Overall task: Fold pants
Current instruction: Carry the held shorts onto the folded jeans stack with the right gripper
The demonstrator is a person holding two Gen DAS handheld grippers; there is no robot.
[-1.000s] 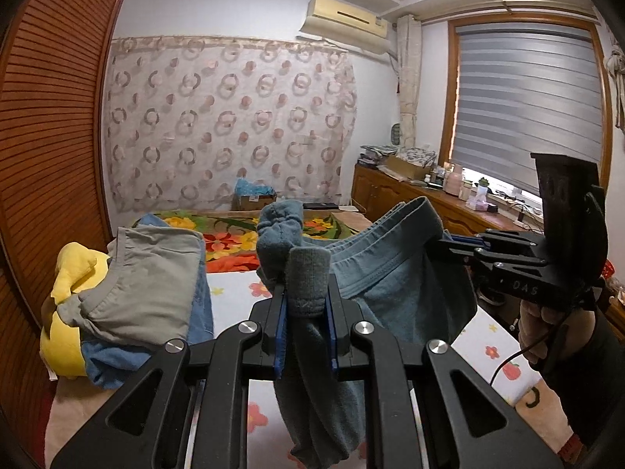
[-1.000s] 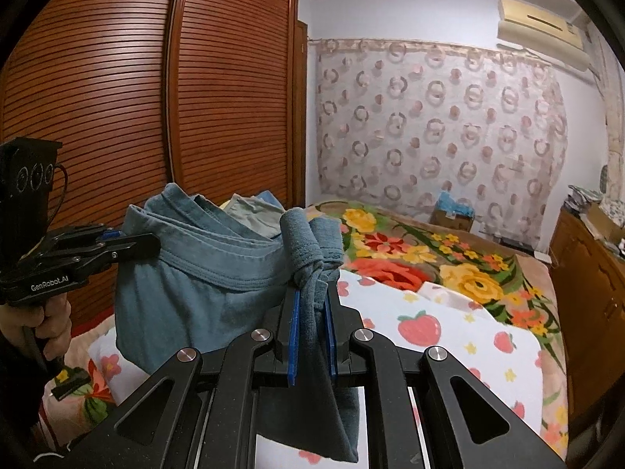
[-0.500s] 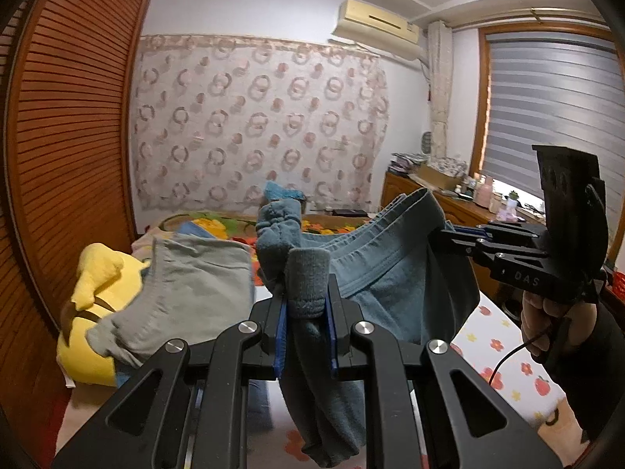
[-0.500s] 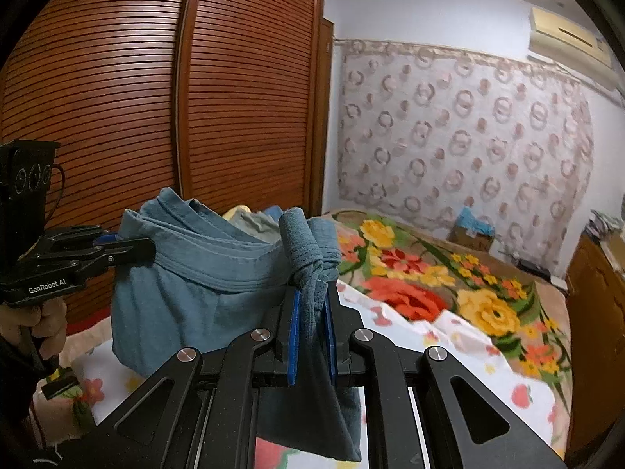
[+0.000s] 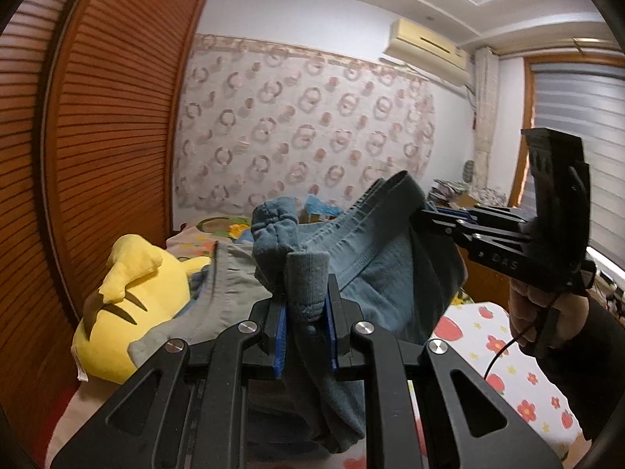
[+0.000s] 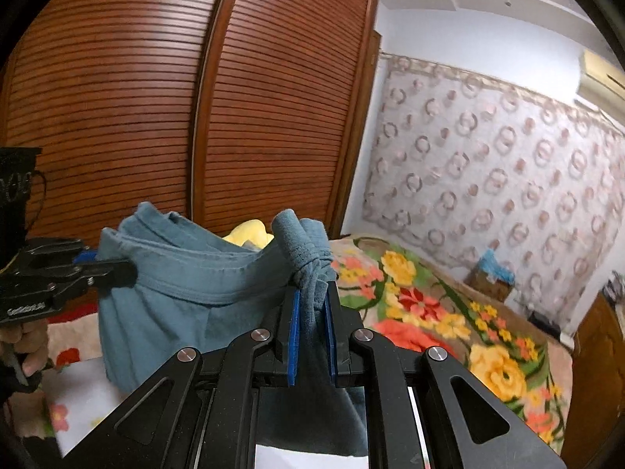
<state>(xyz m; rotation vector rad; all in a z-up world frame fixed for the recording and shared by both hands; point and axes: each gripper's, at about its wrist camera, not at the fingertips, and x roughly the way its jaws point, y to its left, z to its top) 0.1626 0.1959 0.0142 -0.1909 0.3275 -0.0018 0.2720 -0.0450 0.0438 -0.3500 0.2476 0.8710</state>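
Note:
A pair of teal-blue pants hangs in the air by its waistband, stretched between both grippers above the bed. My left gripper is shut on a bunched end of the waistband. My right gripper is shut on the other bunched end of the pants. In the left wrist view the right gripper shows at right, clamped on the waistband. In the right wrist view the left gripper shows at left, clamped on the cloth. The legs hang down, hidden behind the grippers.
A yellow plush toy lies on the bed at left, with folded grey pants against it. A floral blanket covers the far bed. A slatted wooden wardrobe stands alongside. A strawberry-print sheet lies below.
Both grippers have swung left toward the wardrobe and tilted up, still holding the pants stretched between them. The plush toy now shows closer in the left wrist view.

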